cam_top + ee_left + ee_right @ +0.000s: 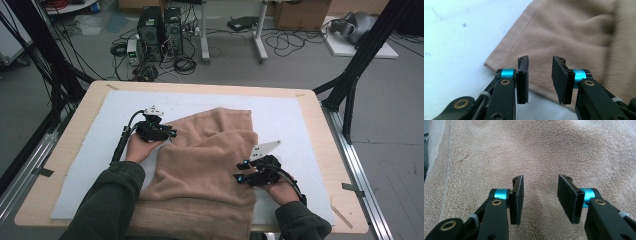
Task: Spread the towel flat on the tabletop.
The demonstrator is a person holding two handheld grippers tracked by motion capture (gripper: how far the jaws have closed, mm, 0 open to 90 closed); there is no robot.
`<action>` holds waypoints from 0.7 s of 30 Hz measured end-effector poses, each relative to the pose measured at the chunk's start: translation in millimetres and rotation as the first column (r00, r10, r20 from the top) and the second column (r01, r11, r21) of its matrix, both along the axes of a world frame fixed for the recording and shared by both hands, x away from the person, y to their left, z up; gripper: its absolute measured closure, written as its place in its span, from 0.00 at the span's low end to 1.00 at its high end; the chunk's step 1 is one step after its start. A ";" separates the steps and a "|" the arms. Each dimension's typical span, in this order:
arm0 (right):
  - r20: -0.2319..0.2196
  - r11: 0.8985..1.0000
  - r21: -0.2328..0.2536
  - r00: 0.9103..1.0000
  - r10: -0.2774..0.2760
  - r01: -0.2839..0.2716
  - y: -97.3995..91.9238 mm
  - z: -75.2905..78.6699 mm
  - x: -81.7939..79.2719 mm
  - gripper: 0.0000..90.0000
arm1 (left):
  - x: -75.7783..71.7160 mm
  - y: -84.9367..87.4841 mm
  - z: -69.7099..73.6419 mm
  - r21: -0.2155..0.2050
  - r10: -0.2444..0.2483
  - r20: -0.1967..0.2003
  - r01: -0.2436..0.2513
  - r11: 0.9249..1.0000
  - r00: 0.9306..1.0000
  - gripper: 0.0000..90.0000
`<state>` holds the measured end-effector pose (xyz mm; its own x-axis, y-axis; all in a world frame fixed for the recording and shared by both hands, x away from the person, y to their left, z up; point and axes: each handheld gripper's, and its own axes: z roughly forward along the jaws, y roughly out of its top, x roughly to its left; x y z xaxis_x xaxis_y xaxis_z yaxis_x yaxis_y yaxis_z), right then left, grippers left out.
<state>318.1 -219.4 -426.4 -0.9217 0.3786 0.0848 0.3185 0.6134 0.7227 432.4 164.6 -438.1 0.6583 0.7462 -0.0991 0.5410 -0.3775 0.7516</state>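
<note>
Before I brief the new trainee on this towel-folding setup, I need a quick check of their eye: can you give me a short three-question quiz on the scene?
1. True or false: the left gripper is clamped on the tan towel.
2. Multiple choice: what lies directly under the towel? A) the white mat B) a metal tray C) a green cloth
3. Short answer: which of the towel's edges is the right gripper at in the high view, and is anything between its jaws?

Key:
1. False. Its jaws stand apart with nothing between them, near the towel's hemmed corner.
2. A.
3. The towel's right edge; the jaws are open and hold nothing, pointing at the towel's surface.
</note>
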 end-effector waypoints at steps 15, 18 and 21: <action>0.002 1.000 0.024 1.000 -0.011 0.011 2.2 0.3 5.8 0.60 | 12.9 22.0 25.3 0.033 0.222 0.167 -0.231 0.972 0.961 0.98; 0.005 1.000 0.019 1.000 -0.004 0.004 5.2 1.2 8.7 0.60 | 15.1 33.1 37.4 -0.041 0.262 0.180 -0.259 0.965 0.948 0.86; 0.004 1.000 0.026 1.000 -0.009 0.009 4.8 0.6 12.7 0.60 | 11.3 37.3 36.1 -0.067 0.203 0.126 -0.196 0.978 0.971 0.73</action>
<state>330.8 -214.6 -425.9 -0.9185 0.3848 0.0912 0.3213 0.5918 0.7393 443.7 201.9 -402.0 0.5068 0.8596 -0.0650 0.4965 -0.2295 0.8371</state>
